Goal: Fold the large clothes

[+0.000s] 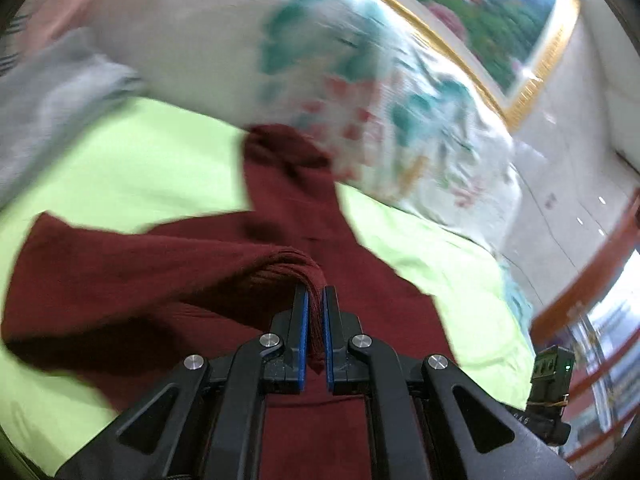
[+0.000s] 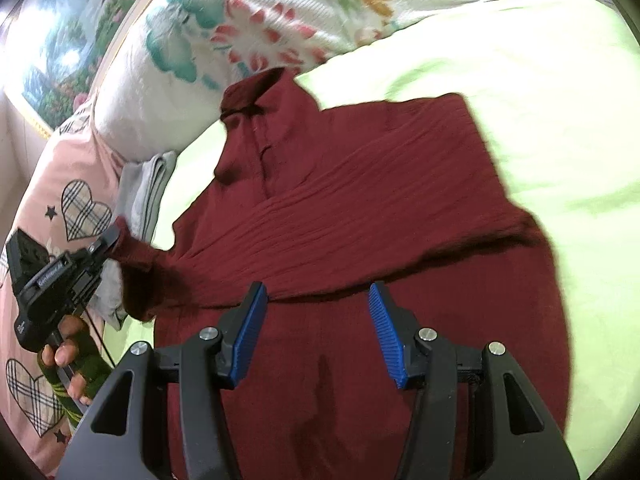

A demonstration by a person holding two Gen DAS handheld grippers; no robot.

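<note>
One maroon garment (image 2: 360, 208) was recorded, collared and ribbed, spread on a lime-green sheet (image 2: 540, 100) with its collar (image 2: 256, 92) toward the pillows and one sleeve folded across the body. The other sleeve's end (image 1: 296, 268) was lifted clear of the sheet, pinched between the narrowly closed blue pads of the left gripper (image 1: 315, 300); in the right wrist view the same gripper (image 2: 110, 240) was seen at the garment's edge, carried by a hand (image 2: 70, 356) in a green sleeve. The right gripper (image 2: 318, 300) was held above the lower body of the garment, its pads spread wide and nothing between them.

Bedding counted: one white pillow with teal and red flowers (image 2: 248, 32); one pink cover printed with plaid hearts (image 2: 48, 200) (three hearts visible); one folded grey cloth (image 2: 146, 184) just beside the garment's shoulder, between pillow and pink cover.

Surface: a bed. Room: one gold-framed landscape picture (image 1: 500, 12) was noted on the wall behind the pillows, and orange-brown woodwork (image 1: 592, 264) at the left wrist view's right edge (blurred).
</note>
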